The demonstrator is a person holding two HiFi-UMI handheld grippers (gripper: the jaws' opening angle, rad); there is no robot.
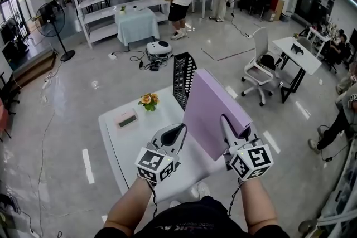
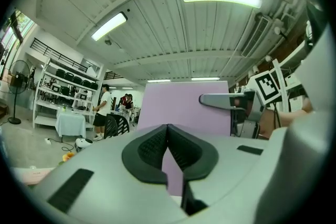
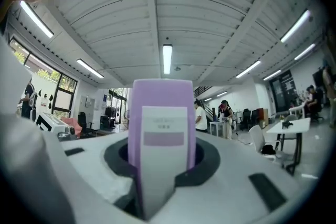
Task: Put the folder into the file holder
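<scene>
Right tongs (image 1: 227, 126) clamp lilac box folder (image 1: 215, 111) upright for slotting into black mesh file holder (image 1: 183, 78); left tongs (image 1: 178, 134) closed, empty.

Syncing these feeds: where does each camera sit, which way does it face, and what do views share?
Head view: on the person's head, steeply down at white table, file holder, purple folder; forearms, left claw, right claw show.
Left gripper view: on left claw, along its shut jaws at the folder's face; right claw shows.
Right gripper view: on right claw, along jaws clamped on the folder's spine.
Shared: the folder, in all three.
</scene>
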